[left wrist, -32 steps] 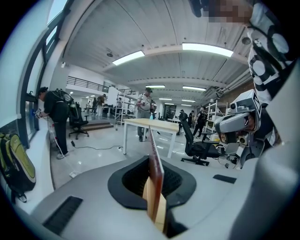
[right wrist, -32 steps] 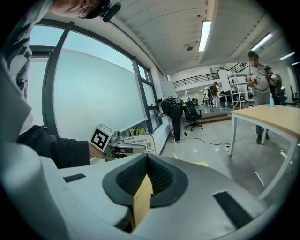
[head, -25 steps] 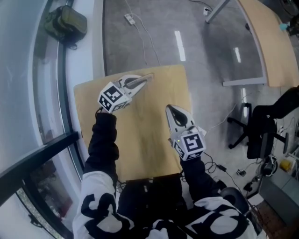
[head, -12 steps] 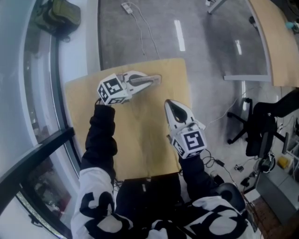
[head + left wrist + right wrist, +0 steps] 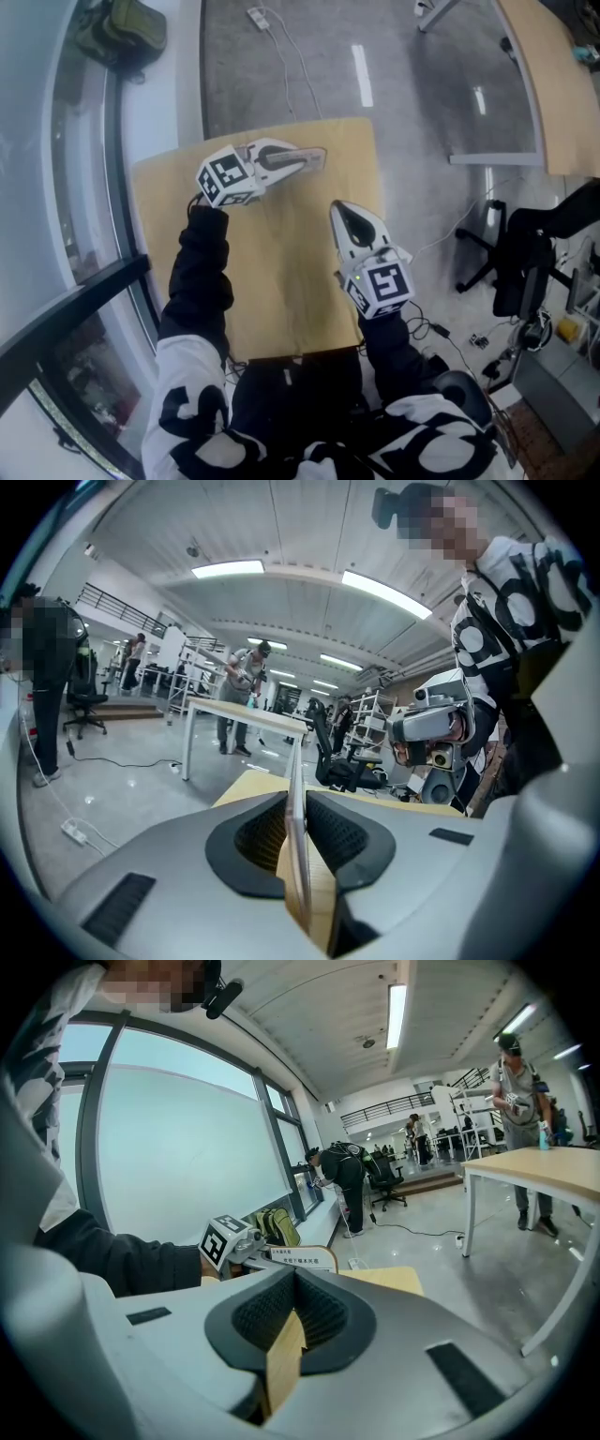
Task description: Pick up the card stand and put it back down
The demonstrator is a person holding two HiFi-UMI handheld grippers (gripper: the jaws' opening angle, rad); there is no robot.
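Where the stand is: the stand (image 5: 317, 152) is at the far edge of the table (image 5: 281, 272), upright between the jaws of the left gripper (image 5: 302, 161). Its foot looks level with the tabletop, though I cannot tell whether it touches.
Stand's axis: the card runs along the left gripper's jaws, edge-on in the left gripper view. Its long side lies across the table toward the far right corner, and its printed face is turned to the right gripper.
Left gripper: the jaws are opening, with the thin card between them and both pads seemingly on its faces.
Right gripper: the right gripper (image 5: 349, 217) has its jaws together on nothing. It hangs over the table's right side, well apart from the stand, which lies ahead and to its left.
Nearer hand: the left by far, since it is on the stand.
Next move: probably a straight pull back along the card's plane, so that neither pad drags it over.
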